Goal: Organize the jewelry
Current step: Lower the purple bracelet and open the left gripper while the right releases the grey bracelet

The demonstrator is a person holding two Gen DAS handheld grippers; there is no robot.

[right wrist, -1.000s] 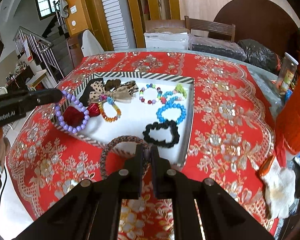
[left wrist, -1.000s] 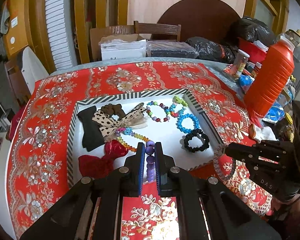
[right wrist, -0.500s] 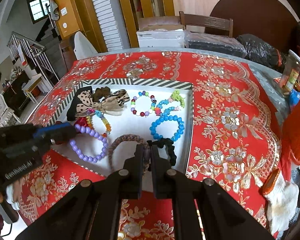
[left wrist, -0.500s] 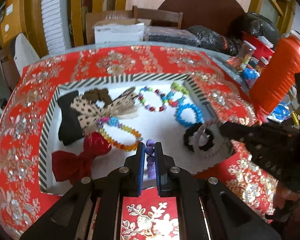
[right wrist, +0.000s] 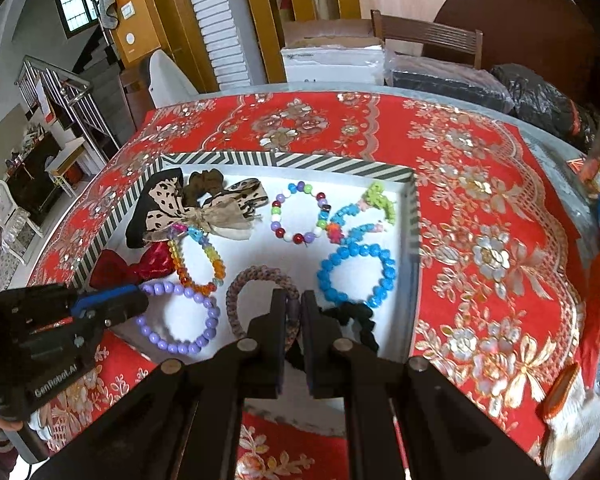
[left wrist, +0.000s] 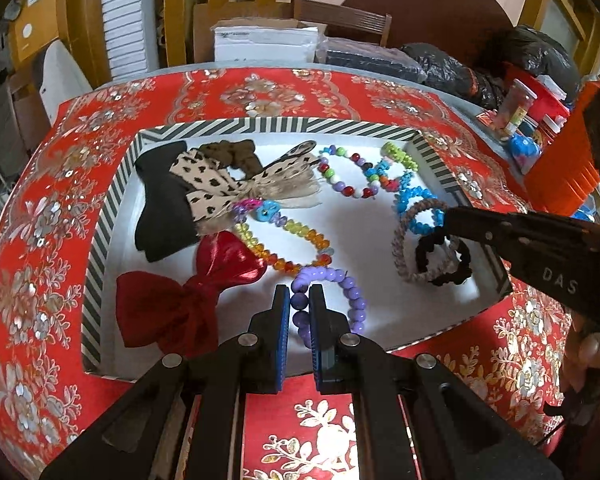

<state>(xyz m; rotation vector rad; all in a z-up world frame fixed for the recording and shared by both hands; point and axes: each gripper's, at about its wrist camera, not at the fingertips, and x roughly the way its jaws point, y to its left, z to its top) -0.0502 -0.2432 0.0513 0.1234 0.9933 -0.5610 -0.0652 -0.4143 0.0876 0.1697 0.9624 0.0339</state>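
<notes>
Over the striped-rim tray (left wrist: 100, 236) on the red floral cloth (right wrist: 480, 240), both grippers carry bracelets. The left gripper (left wrist: 300, 304) is clamped on the purple bead bracelet (left wrist: 352, 296) above the near edge, just beside the red bow (left wrist: 188, 304). The right gripper (right wrist: 294, 308) pinches the braided band (right wrist: 240, 300), hanging over the black scrunchie (right wrist: 356, 316) by the blue bead bracelet (right wrist: 356, 276).

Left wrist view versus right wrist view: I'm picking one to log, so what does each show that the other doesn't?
Only the left wrist view shows the orange ribbed container and the whole red bow. Only the right wrist view shows the staircase railing and a window. Both show the striped tray, the left gripper shut on the purple bead bracelet, and the right gripper shut on the braided bracelet.
</notes>
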